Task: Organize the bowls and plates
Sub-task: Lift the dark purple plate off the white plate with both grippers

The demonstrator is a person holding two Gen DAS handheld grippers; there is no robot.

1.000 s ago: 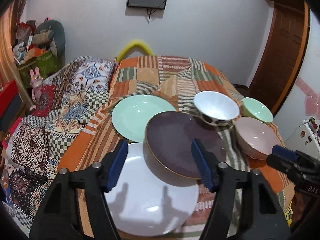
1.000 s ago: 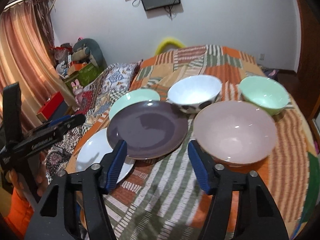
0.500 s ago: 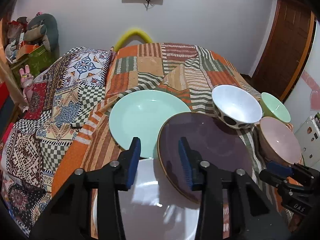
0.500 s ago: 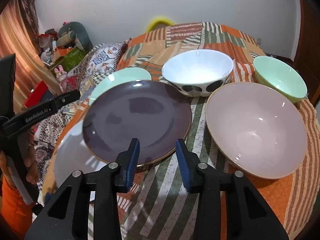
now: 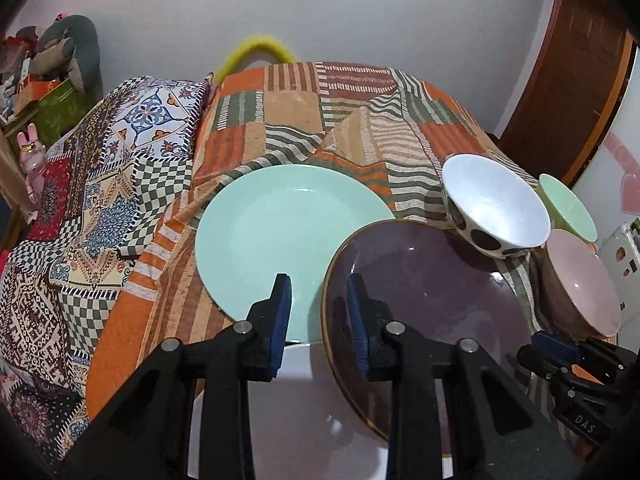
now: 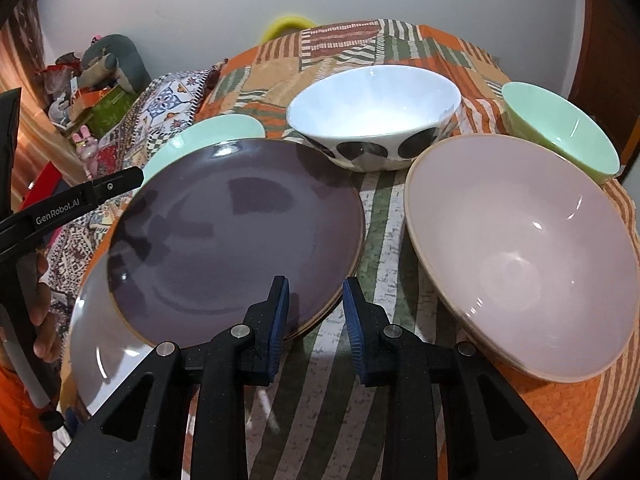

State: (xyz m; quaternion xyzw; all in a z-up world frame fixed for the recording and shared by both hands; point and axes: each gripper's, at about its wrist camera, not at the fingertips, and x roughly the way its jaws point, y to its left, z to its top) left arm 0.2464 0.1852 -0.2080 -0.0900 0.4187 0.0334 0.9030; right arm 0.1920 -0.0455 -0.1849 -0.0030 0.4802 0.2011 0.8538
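Observation:
A dark purple plate [image 5: 432, 300] [image 6: 240, 232] lies partly on a white plate [image 5: 304, 408] [image 6: 100, 340] and overlaps a mint plate [image 5: 280, 224] [image 6: 208, 132]. My left gripper [image 5: 320, 312] hovers at the purple plate's left rim. Its jaws are closing, the rim shows in the gap, and the pads do not touch it. My right gripper [image 6: 316, 312] [image 5: 556, 354] is at the plate's right rim, drawn in to a narrow gap. Striped cloth shows between the rim and its right pad. A spotted white bowl [image 6: 372, 112], a pink bowl [image 6: 520, 248] and a green bowl [image 6: 556, 128] stand to the right.
The dishes sit on a round table under a patchwork cloth [image 5: 300, 120]. A patterned bedspread [image 5: 100, 200] lies to the left, a wooden door [image 5: 580, 80] at the back right. A hand [image 6: 40, 320] holds the left gripper's handle at the left edge of the right wrist view.
Both grippers came down and forward to the purple plate, and their jaws narrowed from wide apart to a small gap. The dishes kept their places.

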